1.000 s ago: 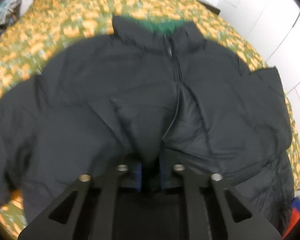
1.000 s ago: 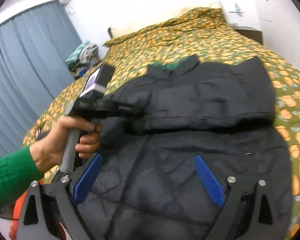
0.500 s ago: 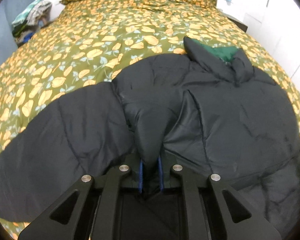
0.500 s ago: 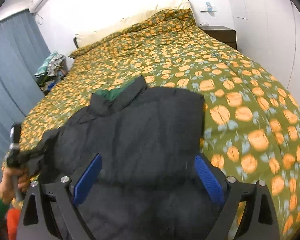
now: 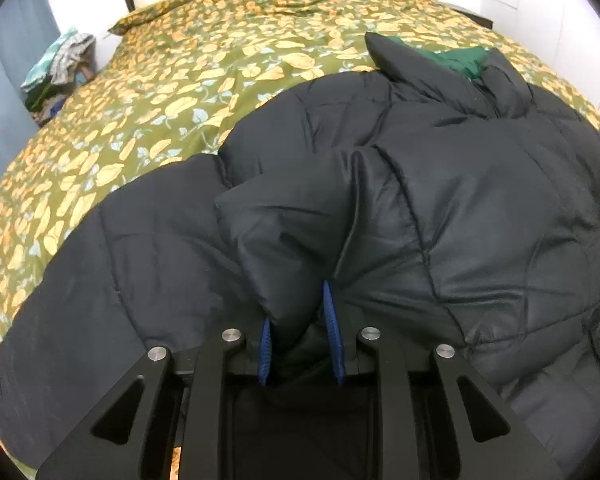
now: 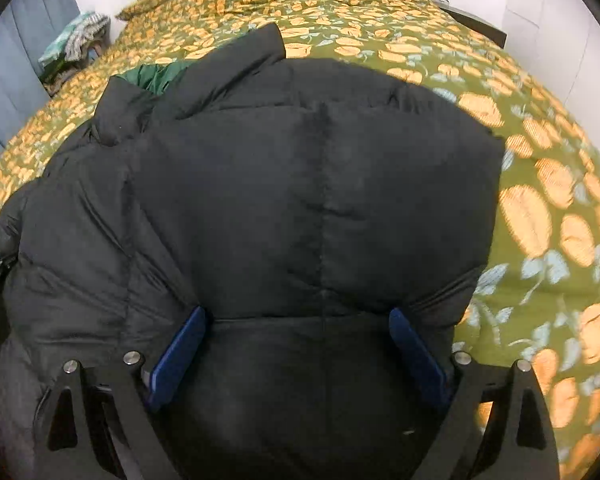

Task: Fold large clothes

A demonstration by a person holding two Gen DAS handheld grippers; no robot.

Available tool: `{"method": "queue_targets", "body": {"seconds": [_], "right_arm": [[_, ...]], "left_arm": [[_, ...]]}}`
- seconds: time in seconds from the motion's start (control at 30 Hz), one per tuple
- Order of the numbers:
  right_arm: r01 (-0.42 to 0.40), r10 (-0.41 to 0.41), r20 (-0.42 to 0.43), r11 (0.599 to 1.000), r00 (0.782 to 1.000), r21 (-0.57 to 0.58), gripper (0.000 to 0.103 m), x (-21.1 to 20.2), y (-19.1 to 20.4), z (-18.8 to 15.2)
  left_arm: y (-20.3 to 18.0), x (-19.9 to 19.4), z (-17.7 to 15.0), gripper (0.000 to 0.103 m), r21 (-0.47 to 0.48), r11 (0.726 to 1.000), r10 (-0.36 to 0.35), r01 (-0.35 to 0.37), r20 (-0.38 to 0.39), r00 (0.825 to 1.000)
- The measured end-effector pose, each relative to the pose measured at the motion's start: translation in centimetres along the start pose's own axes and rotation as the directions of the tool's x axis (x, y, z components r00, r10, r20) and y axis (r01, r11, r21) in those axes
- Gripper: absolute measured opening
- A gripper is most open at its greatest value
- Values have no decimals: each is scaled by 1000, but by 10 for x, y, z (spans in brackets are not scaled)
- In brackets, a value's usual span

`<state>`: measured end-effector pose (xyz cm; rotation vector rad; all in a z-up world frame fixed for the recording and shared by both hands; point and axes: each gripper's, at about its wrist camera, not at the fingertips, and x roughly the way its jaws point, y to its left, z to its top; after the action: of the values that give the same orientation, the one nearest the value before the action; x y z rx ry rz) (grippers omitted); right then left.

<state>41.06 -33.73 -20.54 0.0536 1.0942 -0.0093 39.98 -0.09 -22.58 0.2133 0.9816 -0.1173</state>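
Green bedding (image 5: 188,92) printed with orange leaves covers the bed, and a black quilted jacket (image 5: 440,200) lies spread across its near end, collar pointing toward the pillows, green lining (image 5: 456,58) showing at the neck. A pile of clothes (image 5: 56,72) sits beside the bed near the curtain. The left gripper (image 5: 300,320) points down at the jacket with a raised fold of the fabric between its blue pads (image 5: 332,320); its jaws are opening, and the fold seems to touch the pads, though I cannot tell whether they press it. The right gripper (image 6: 300,344) hangs over the folded-in side of the jacket (image 6: 300,184) with its jaws spread wide; whether the tips touch the fabric is unclear.
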Motion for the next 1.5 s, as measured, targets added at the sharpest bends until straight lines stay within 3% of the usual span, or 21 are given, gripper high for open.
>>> {"method": "queue_targets", "body": {"seconds": [0.17,0.23,0.37,0.43,0.5,0.7,0.83,0.93,1.07,1.2,1.3,1.37,1.43,1.5], "right_arm": [[4,-5,191,1000,982,8,94,-47,0,37],[-21,15,217,999,976,26,94,-46,-3,55],[-22,15,116,998,993,56,94,5,-8,79],[-30,25,60,995,998,94,95,34,-12,77],[-30,24,57,994,998,105,96,45,-11,73],[10,-15,72,998,997,66,95,13,-4,66],[-27,31,124,999,992,-32,95,-38,24,36],[-49,61,135,994,989,-93,95,-54,44,7],[-10,12,22,997,1000,-74,95,-9,42,-13],[-11,11,19,1000,1000,-25,97,8,38,-12],[11,-11,19,1000,1000,-14,97,-4,42,-9],[-15,16,63,1000,998,-22,97,-30,46,-14],[-22,27,121,999,992,-47,97,-60,52,-24],[-20,28,150,998,988,-60,97,-82,57,-34]], "left_arm": [[0,3,-1,24,-3,1000,4,-4,6,1000],[-1,4,-3,24,1,1000,15,-15,12,1000],[-4,5,-6,24,5,1000,25,-26,21,999],[-4,5,-7,24,1,1000,23,-23,24,999],[-4,6,-7,24,-3,1000,19,-19,25,1000],[-2,6,-10,24,-16,1000,10,-10,34,999],[-2,6,-10,24,-18,1000,11,-11,38,999],[-4,6,-10,24,-13,1000,18,-17,38,999],[-5,6,-9,24,-6,1000,23,-23,32,999],[-4,3,-6,26,-8,1000,30,-30,18,999],[0,-10,-8,39,-22,999,45,-45,2,999],[6,-28,-15,67,-40,998,43,-42,10,999],[16,-52,-26,79,-60,998,21,-19,24,999],[28,-74,-38,82,-74,997,5,-3,25,1000]]}}
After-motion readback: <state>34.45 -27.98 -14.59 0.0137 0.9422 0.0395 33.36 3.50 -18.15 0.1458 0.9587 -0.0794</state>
